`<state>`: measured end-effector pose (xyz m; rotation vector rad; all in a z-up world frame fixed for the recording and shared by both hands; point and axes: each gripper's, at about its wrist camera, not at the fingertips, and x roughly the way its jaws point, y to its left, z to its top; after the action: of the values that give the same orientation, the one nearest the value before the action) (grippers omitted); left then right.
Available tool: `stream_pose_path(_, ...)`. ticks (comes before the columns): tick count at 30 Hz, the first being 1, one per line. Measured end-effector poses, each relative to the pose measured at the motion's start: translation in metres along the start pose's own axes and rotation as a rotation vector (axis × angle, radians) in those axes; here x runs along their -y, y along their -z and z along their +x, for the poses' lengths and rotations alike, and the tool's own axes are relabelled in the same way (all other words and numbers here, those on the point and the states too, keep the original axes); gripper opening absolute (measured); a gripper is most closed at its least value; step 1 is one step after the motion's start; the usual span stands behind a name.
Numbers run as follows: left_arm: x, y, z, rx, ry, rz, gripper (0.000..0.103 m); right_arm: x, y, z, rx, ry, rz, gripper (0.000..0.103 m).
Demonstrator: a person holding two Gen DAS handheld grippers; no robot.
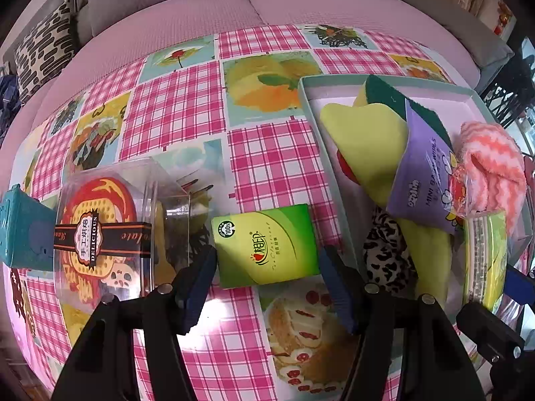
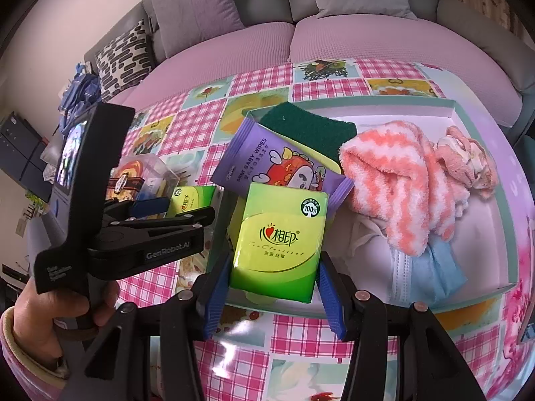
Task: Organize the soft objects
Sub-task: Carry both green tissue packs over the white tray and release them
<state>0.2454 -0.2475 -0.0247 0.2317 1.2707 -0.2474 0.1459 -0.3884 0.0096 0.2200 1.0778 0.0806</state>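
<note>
In the right wrist view the right claw [image 2: 272, 287] grips a glossy green tissue pack [image 2: 279, 240] by its sides at lower centre, a soft rectangular packet held over the near rim of the shallow pale box [image 2: 461, 107]. Behind it in the box lie a shiny purple baby wipes pouch [image 2: 267, 160], a coarse dark green scouring sponge [image 2: 301, 127], a fluffy pink and white zigzag towel [image 2: 401, 180] and a pleated blue face mask [image 2: 431, 274]; the pouch and the pack partly cover what lies beneath.

In the left wrist view the left claw [image 1: 267, 280] stands wide, its blue pads either side of a second green tissue pack [image 1: 265, 245] lying flat on the checked, glossy tabletop [image 1: 267, 153], not pressing it. At middle left sits a clear rigid plastic box [image 1: 120, 227]; a teal box [image 1: 23, 230] is cut off by the frame edge.
</note>
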Motion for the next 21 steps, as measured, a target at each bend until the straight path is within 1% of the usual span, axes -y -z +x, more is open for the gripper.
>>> stream_pose_path(8,0.0007,0.0002,0.0010,-0.003,-0.013,0.005,0.066,0.0001,-0.0007,0.0000,-0.001,0.001,-0.001,0.053)
stream_pose_path(14,0.0044,-0.0007,0.0057,-0.008,-0.049,0.049,0.066,-0.0009,-0.0006,0.0005,-0.003,0.000,-0.002,0.053)
stream_pose_path(21,0.0083,-0.0006,0.0071,0.004,-0.065,0.074,0.065,-0.0022,-0.0006,0.0007,-0.003,-0.001,-0.005,0.053)
